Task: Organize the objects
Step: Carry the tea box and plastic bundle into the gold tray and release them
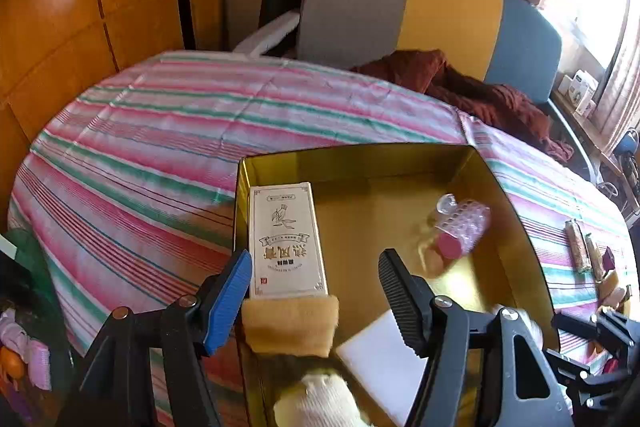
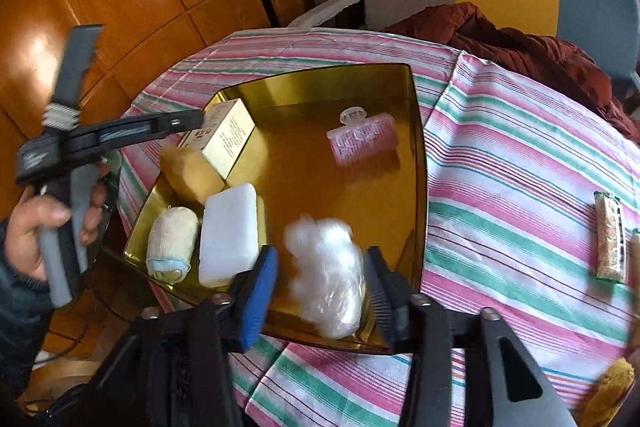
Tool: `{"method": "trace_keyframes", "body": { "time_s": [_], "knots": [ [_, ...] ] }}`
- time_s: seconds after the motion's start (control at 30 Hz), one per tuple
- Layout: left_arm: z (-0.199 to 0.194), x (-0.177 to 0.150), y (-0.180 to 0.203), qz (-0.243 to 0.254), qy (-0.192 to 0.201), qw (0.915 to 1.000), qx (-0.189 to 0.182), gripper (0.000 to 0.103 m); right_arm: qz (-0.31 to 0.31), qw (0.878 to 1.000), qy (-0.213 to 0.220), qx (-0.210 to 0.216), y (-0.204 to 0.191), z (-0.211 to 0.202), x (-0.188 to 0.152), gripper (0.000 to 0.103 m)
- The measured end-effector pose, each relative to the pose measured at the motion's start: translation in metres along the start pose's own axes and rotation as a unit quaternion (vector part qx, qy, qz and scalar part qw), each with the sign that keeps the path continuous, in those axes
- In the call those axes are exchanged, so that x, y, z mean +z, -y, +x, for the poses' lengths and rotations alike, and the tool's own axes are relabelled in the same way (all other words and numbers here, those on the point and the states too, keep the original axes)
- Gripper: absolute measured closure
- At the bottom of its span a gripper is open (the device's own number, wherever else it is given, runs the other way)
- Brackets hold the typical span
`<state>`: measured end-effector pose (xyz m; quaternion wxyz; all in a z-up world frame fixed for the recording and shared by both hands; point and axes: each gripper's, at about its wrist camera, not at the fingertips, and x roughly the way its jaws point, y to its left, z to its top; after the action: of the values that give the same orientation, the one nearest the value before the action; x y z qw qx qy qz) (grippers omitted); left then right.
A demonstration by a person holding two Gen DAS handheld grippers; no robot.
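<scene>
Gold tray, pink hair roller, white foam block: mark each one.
gold tray [image 2: 416, 163], right wrist view, right wall.
pink hair roller [image 2: 362, 143], right wrist view, middle of barrel.
white foam block [image 2: 228, 235], right wrist view, top face.

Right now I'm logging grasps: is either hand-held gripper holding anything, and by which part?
Nothing is held. The clear bag of cotton balls sits between the right hand-held gripper fingers, unpinched; the left is open.

Gold tray [image 2: 418, 163]: left side crowded by carton [image 2: 228, 137], sponge [image 2: 192, 173], white block [image 2: 228, 233]; centre floor bare, roller [image 2: 362, 143] near back wall.

Gold tray [image 2: 418, 155] on striped bed [image 2: 500, 163]
</scene>
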<state>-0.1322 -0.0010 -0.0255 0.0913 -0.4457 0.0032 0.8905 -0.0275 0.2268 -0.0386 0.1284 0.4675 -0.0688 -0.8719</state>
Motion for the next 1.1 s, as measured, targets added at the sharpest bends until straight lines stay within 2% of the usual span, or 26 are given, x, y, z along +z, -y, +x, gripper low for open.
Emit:
{"method": "trace_keyframes", "body": {
  "time_s": [0.07, 0.27, 0.4, 0.5, 0.77, 1.1],
  "knots": [
    [-0.009, -0.002, 0.001, -0.002, 0.007, 0.9999, -0.009, 0.036, 0.008, 1.0, 0.006, -0.003, 0.002, -0.003, -0.001, 0.033],
    [-0.028, -0.023, 0.007, -0.005, 0.023, 0.9997, -0.011, 0.036, 0.002, 1.0, 0.012, -0.01, -0.004, -0.011, -0.006, 0.033],
    [-0.034, -0.036, 0.014, -0.003, 0.025, 0.9997, 0.001, 0.036, -0.002, 1.0, 0.015, -0.017, -0.011, -0.014, -0.011, 0.024],
    [-0.037, -0.044, 0.015, -0.006, 0.025, 0.9997, -0.003, 0.036, -0.006, 0.999, 0.021, -0.028, -0.017, -0.016, -0.014, 0.023],
    [-0.049, -0.056, 0.029, 0.013, 0.04, 0.999, 0.018, 0.036, -0.012, 0.998, 0.043, -0.049, -0.025, -0.026, -0.018, 0.017],
    [-0.06, -0.065, 0.036, 0.017, 0.047, 0.9986, 0.019, 0.036, 0.004, 0.996, 0.061, -0.064, -0.021, -0.034, -0.021, 0.01]
  ]
}}
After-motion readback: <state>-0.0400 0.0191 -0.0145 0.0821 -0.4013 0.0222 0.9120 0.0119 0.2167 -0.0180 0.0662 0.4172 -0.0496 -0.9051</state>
